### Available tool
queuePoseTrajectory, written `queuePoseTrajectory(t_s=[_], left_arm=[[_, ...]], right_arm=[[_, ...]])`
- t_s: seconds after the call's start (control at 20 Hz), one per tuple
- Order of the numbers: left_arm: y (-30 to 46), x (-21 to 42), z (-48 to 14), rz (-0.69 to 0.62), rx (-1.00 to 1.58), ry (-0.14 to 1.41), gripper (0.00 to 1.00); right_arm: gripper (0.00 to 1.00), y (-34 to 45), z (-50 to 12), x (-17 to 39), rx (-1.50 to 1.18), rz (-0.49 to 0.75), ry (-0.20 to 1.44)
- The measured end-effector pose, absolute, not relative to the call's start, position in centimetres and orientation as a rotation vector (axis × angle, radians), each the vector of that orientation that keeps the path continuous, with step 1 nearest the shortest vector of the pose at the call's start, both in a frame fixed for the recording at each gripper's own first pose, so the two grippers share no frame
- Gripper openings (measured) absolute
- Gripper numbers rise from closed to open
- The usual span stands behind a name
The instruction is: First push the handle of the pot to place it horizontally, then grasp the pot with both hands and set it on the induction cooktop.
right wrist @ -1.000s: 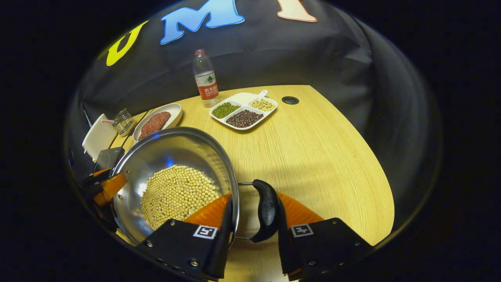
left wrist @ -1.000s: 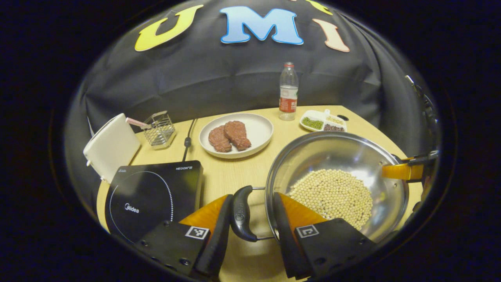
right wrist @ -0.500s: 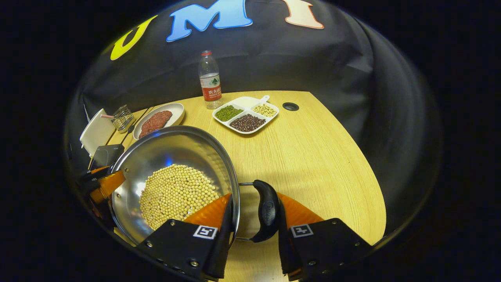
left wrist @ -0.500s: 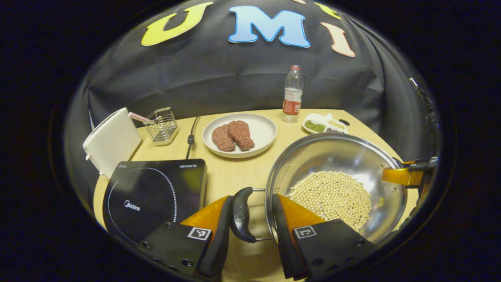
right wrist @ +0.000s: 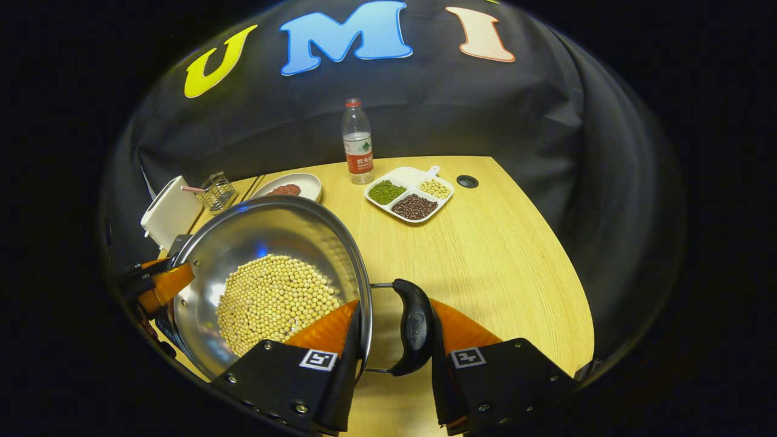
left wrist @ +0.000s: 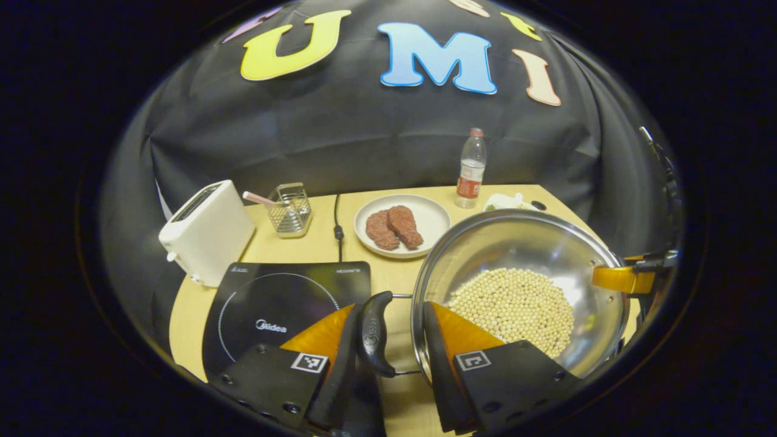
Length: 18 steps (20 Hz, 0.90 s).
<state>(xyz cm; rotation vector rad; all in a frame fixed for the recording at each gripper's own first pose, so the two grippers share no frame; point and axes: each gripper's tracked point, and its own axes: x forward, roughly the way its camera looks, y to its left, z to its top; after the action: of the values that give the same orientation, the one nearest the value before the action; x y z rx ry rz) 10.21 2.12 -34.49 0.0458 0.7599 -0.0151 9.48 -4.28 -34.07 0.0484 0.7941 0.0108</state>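
The pot is a shiny steel one with a pile of pale soybeans in the bottom, and it sits just right of the induction cooktop, not over it. I can't tell whether its base is touching the table.

Your left hand-held gripper has its fingers either side of the pot's left handle. One finger is against the black grip, the other is by the pot wall, so I can't tell if it's really clamped.

Your right hand-held gripper is on the right handle in the same way: one finger touches the grip, the other sits inside the rim over the beans. Can't call that grip either.

Further out, there's a white plate with two slabs of raw meat behind the pot. A water bottle and a divided tray of beans stand near the back edge. A white toaster and a wire basket sit behind the cooktop, whose cord runs off the back.
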Motion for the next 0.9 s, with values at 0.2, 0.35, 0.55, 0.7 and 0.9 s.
queuePoseTrajectory(t_s=[0.2,0.35,0.55,0.7,0.9], left_arm=[[4.7,9.1,-32.3,-0.013,0.063,0.74,0.62],[6.7,8.5,-31.6,-0.007,0.063,0.741,0.62],[10.1,8.1,-30.9,0.011,0.081,0.738,0.62],[12.4,7.9,-30.6,0.026,0.085,0.742,0.62],[15.1,7.7,-30.8,0.04,0.093,0.743,0.62]], right_arm=[[0.53,-1.9,-32.5,8.2,0.062,0.017,0.786],[0.53,0.0,-31.7,7.8,0.053,0.027,0.782],[0.53,3.1,-31.6,7.7,0.065,0.051,0.798],[0.53,5.5,-31.5,7.9,0.065,0.068,0.799],[0.53,8.0,-31.9,8.4,0.06,0.081,0.809]])
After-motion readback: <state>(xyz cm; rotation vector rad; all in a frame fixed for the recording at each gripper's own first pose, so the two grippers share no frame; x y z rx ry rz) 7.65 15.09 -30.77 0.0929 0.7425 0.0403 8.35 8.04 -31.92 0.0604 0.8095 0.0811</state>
